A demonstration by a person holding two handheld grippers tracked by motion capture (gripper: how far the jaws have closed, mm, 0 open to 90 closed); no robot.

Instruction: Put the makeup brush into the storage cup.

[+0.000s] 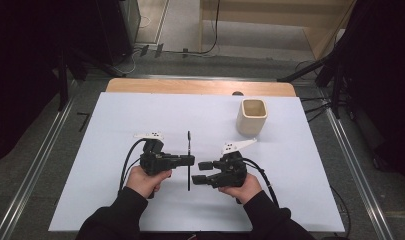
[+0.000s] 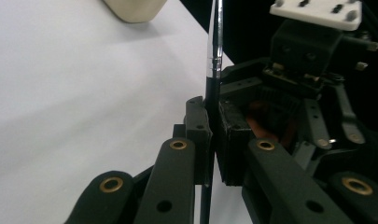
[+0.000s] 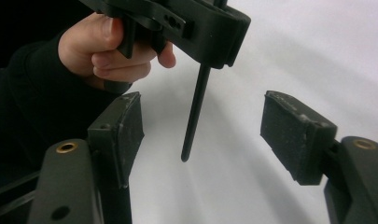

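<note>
Left gripper [image 1: 189,160] fingers clench the thin, stiff, likely slippery rod [image 1: 188,142] mid-length; right gripper [image 1: 204,172] fingers gape, best taking its near end.

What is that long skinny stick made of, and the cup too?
The stick looks like metal: its upper part is shiny chrome with bright glints, its lower part matte black, perhaps coated or plastic. The cup looks like pale wood or cream plastic, dull without shine; I can't tell which.

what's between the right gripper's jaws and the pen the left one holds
Nothing: in the right gripper view the right gripper stands open around the pen's lower end, with bare white table behind. The left gripper clamps the pen above.
</note>
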